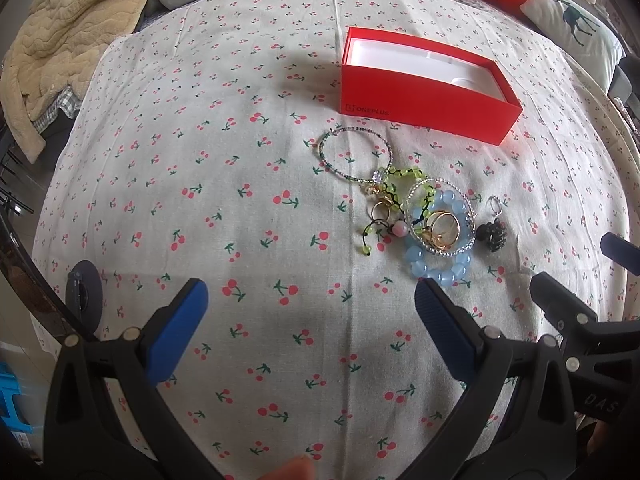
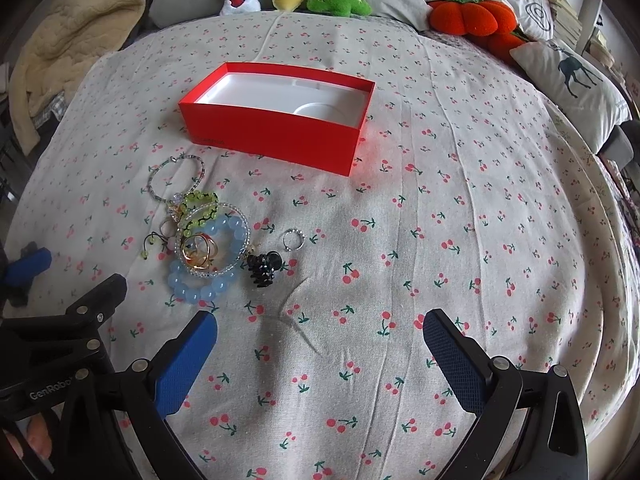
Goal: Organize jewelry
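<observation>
The bed (image 2: 460, 208) carries the open red box (image 2: 276, 136), empty. The jewelry heap lies just in front of the box: blue bead bracelet (image 2: 208, 284), black hair claw (image 2: 264, 268), small ring (image 2: 294, 239). Left tool (image 1: 312, 312) and right tool (image 2: 320, 340) both stand apart, holding nothing. Recommended: grip one outlying piece first, the claw, to avoid dragging tangled strands.

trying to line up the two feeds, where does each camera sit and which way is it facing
Left wrist: sits on the left gripper, looking forward over the cherry-print bedspread with the jewelry pile ahead to its right; its own open fingers and a fingertip at the bottom edge show.
Right wrist: sits on the right gripper, facing the same way, with the pile ahead to its left; its own open fingers show.
Shared: the pile, the red box, the black hair claw, and each view catches the other gripper.
</observation>
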